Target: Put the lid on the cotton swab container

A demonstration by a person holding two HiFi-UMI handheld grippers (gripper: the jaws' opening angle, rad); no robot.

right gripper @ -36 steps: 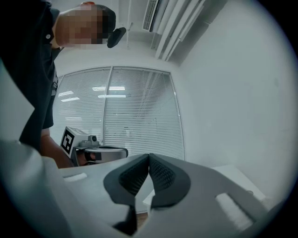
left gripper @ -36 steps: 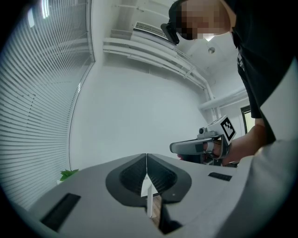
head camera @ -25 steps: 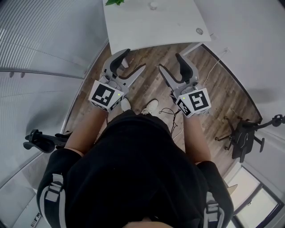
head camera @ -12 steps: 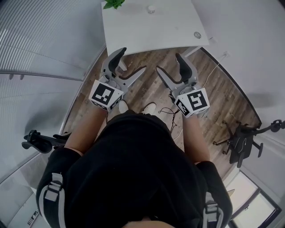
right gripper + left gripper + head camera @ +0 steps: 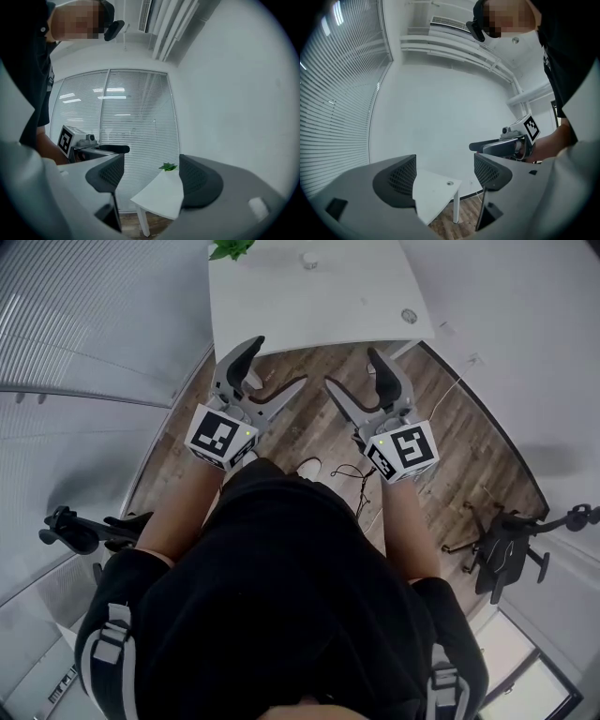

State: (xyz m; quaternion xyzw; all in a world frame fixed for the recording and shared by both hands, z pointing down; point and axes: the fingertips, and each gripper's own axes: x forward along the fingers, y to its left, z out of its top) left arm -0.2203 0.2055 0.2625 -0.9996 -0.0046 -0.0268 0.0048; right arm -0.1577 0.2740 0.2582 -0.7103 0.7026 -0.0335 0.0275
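Tongs at left [image 5: 277, 365] and tongs at right [image 5: 352, 371] both empty, just spread wide. Side by side over brown wooden floor [image 5: 311, 423], near white rectangular worktop [image 5: 309, 301].

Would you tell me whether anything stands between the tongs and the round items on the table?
Nothing visible does. The left tongs and right tongs, empty, have just been opening over floor before the table; the round items lie beyond.

No words, numbers or brand names can be read anywhere. The only signs are black-and-white square code markers, one on the left gripper's cube [image 5: 221, 437] and one on the right gripper's cube [image 5: 403, 448].
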